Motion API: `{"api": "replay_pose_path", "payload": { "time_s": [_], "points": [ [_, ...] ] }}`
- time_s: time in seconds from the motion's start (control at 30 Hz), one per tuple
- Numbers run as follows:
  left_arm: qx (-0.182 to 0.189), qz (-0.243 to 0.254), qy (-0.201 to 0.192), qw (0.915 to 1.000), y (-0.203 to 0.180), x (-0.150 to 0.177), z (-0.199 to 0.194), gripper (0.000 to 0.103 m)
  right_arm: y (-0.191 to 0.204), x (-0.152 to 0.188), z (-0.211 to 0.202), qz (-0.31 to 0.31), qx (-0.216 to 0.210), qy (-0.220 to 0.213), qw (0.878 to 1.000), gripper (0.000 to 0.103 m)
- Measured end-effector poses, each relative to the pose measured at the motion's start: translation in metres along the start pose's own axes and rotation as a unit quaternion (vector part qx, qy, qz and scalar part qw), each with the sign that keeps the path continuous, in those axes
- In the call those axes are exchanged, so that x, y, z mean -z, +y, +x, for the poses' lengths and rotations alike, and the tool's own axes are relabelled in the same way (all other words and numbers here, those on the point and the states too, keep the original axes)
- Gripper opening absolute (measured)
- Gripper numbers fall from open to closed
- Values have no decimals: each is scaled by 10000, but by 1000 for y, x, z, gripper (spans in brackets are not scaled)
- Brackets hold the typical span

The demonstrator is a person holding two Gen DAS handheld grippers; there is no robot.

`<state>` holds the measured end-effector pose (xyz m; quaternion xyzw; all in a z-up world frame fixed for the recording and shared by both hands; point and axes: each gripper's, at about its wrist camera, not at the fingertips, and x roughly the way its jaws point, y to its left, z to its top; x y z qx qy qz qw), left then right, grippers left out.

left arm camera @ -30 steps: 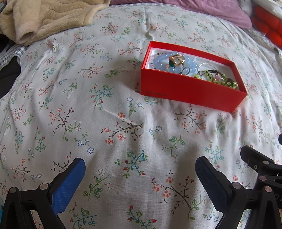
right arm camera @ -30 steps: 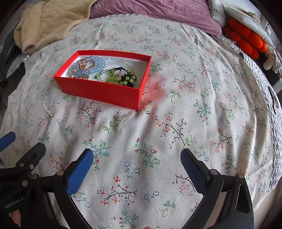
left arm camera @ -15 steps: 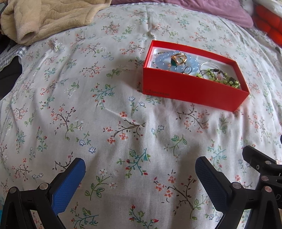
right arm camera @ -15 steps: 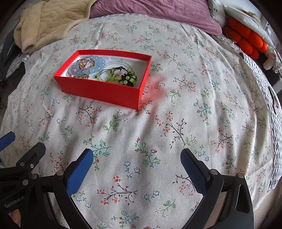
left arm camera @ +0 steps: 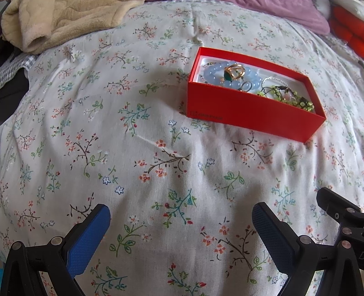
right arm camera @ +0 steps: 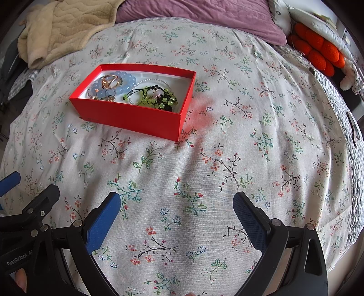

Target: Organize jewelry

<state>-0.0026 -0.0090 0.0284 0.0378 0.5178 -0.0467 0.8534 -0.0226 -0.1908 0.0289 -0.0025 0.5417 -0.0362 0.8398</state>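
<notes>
Jewelry box rests on the bedspread, both grippers spread wide and empty

Jewelry fills the open red box (left arm camera: pixel 250 109), which sits on the floral bedspread (left arm camera: pixel 136 159) well ahead of both grippers. For the left gripper (left arm camera: pixel 180 234) the box lies ahead and to the right; for the right gripper (right arm camera: pixel 176 218) it lies ahead and to the left. Inside, a pale blue bead bracelet (left arm camera: pixel 213 70) occupies one end with a gold ring bearing a green stone (left arm camera: pixel 234 72) lying on it, and a green bead bracelet with dark cord (right arm camera: pixel 157 98) takes the other end beside a thin silvery chain (right arm camera: pixel 147 81).

The left view looks across the box's long side, where faint lettering shows low on the wall, too small to read. The right view looks more steeply into the box, so the white lining and the tangle of green beads are plainer there.

Both grippers hover above the cloth with their blue pads (right arm camera: pixel 102 224) far apart and holding nothing. Part of the left gripper's frame shows at the left edge of the right view.

Beyond the box, a beige blanket (right arm camera: pixel 63 27) lies far ahead to the left and a purple pillow (right arm camera: pixel 204 16) straight beyond. Only the right view takes in the orange plush toy (right arm camera: pixel 318 54) far to the right.
</notes>
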Motion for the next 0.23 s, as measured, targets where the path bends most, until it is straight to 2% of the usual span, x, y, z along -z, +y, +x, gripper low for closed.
{"api": "replay_pose_path", "payload": {
  "time_s": [0.23],
  "points": [
    [72, -68, -18, 9999, 1, 1, 7, 102, -2, 3, 5, 22, 32, 16, 10000, 100]
  ]
}}
